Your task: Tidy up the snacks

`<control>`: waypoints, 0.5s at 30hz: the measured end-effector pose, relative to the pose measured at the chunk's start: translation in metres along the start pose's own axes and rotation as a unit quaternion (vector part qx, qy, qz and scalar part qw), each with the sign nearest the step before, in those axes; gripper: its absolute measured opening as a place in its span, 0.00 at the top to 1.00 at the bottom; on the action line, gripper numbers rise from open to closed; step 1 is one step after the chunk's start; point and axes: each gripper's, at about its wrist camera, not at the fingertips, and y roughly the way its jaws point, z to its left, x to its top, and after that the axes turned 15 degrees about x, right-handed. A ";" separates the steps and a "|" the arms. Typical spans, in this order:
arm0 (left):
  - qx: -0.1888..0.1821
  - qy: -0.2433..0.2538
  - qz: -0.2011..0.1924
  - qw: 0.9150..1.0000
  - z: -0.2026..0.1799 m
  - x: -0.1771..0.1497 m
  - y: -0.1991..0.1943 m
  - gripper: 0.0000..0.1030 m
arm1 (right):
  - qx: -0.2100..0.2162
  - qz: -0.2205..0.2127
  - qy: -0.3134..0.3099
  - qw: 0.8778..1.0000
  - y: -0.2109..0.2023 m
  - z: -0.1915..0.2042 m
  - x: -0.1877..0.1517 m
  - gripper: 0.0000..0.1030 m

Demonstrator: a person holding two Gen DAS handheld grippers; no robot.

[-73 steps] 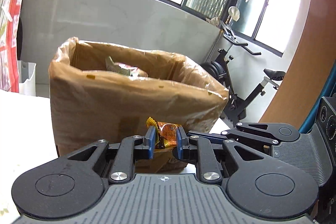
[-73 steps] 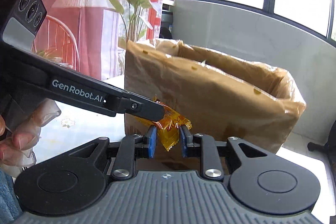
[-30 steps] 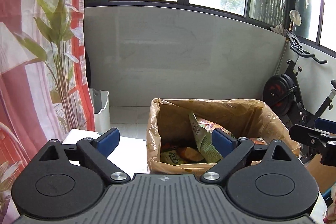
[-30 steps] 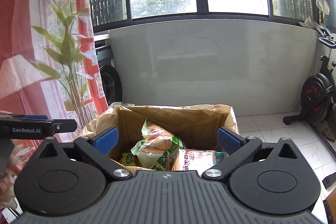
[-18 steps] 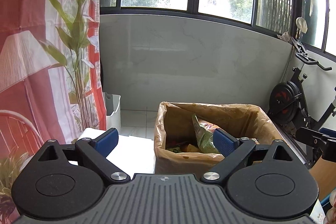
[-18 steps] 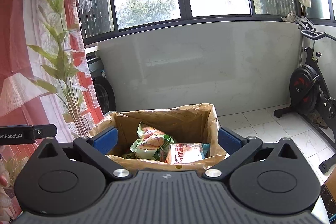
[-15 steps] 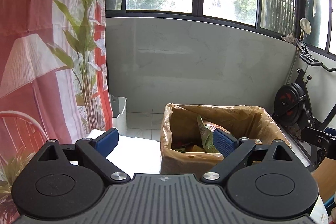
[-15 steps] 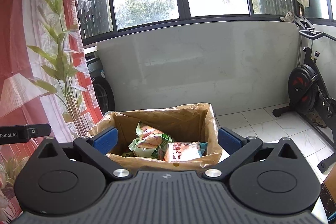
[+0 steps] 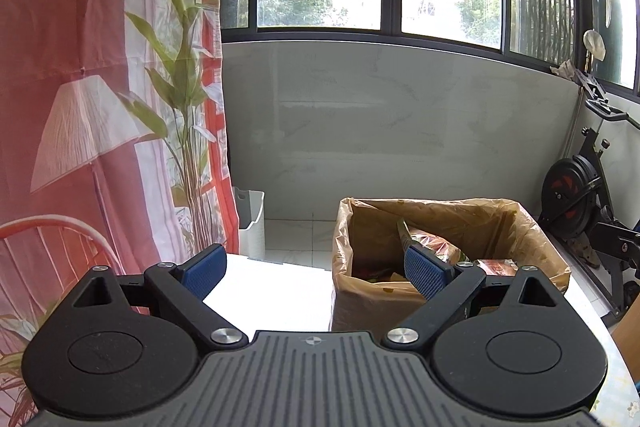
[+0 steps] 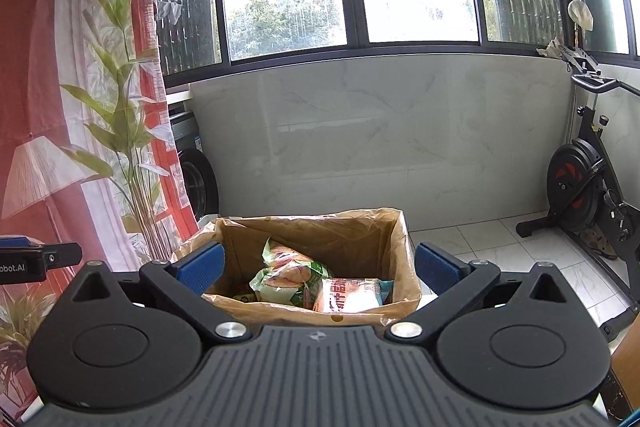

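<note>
Hovering with jaws spread wide and empty, left gripper (image 9: 312,273) and right gripper (image 10: 319,265) above the lined box (image 10: 404,283) on the tabletop (image 9: 276,291), where snack packets (image 10: 294,277) lay, probably light, crinkly, slippery, best pinched at a sealed edge.

Your left claw's right pad (image 9: 426,273) covers part of the snack packets in the cardboard box (image 9: 448,227), and the box's near wall hides whatever lies lower. From the right wrist, the left claw (image 10: 38,259) is cut off at the frame's edge; its printed label is only partly readable.
</note>
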 end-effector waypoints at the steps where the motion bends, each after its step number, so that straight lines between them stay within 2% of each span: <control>1: 0.000 0.000 -0.001 1.000 0.000 0.000 0.001 0.06 | 0.000 0.000 0.000 1.000 0.000 0.000 0.000 0.00; 15: 0.001 -0.004 -0.005 1.000 0.001 0.001 -0.002 0.06 | 0.005 0.002 -0.003 1.000 0.001 0.002 0.001 0.00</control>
